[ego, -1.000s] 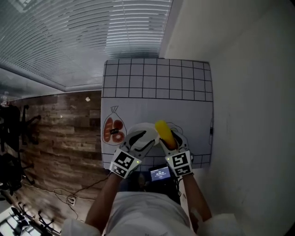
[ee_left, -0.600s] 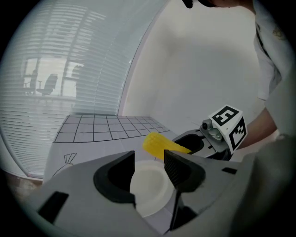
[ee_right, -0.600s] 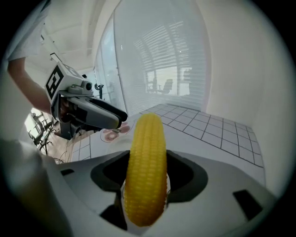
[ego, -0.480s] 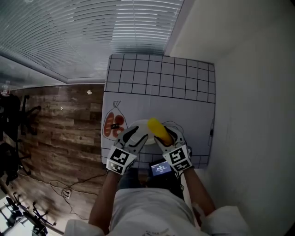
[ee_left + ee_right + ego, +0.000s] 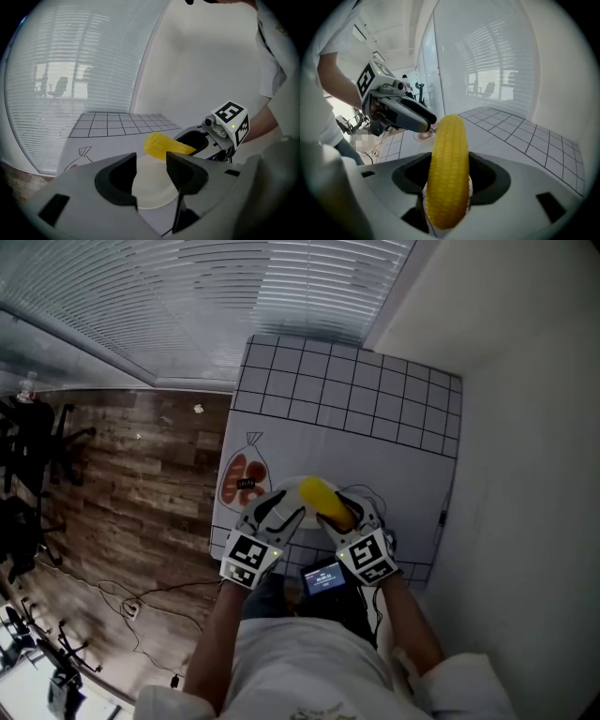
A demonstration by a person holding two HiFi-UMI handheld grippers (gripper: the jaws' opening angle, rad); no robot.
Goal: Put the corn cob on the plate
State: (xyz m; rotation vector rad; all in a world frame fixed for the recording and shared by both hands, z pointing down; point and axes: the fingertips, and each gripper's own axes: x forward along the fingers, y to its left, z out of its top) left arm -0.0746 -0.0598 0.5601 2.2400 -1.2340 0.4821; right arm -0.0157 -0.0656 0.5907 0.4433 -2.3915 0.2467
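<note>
A yellow corn cob [image 5: 447, 173] stands up between the jaws of my right gripper [image 5: 447, 185], which is shut on it. In the head view the corn cob [image 5: 322, 501] hangs over the right part of a white plate [image 5: 292, 489] near the table's front edge. My left gripper [image 5: 151, 164] is open and empty, low over the plate [image 5: 151, 190]. Seen from the left gripper, the cob [image 5: 164, 145] sticks out of the right gripper [image 5: 202, 141] just above the plate's far rim. The two grippers [image 5: 277, 514] [image 5: 345, 514] hide most of the plate from above.
The table [image 5: 375, 442] has a white mat with a black grid at the back and front. A drawn pouch with red shapes [image 5: 242, 479] lies left of the plate. A white wall borders the right side; wooden floor [image 5: 122, 484] lies to the left. A small screen [image 5: 323, 577] sits below the grippers.
The right gripper has carried the corn cob leftward, from beside the plate to over it. The left gripper stays open at the plate. The head view has shifted.
</note>
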